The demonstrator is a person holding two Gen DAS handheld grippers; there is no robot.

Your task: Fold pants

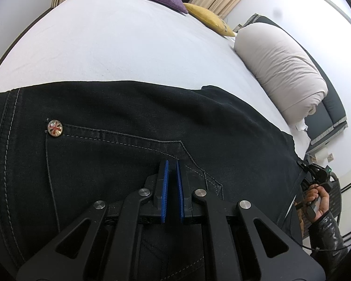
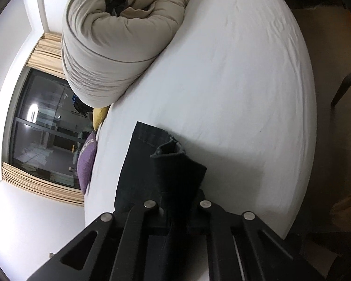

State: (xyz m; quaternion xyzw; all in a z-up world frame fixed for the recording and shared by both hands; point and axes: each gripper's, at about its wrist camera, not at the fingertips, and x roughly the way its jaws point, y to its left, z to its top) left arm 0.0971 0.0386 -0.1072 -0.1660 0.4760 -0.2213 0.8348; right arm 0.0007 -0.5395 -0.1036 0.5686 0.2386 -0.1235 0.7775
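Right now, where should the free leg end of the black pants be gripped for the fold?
Grip the pants at the hem, coming in along the leg from the waist side: the cuff stands raised off the bed sheet, so the fingers can close across it. The right gripper appears shut there already.

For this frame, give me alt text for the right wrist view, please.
The right tool is shut on a raised fold of the dark pants, whose leg end lies flat on the white bed sheet. A rolled beige duvet sits at the bed's far end, with a purple cushion by the window.
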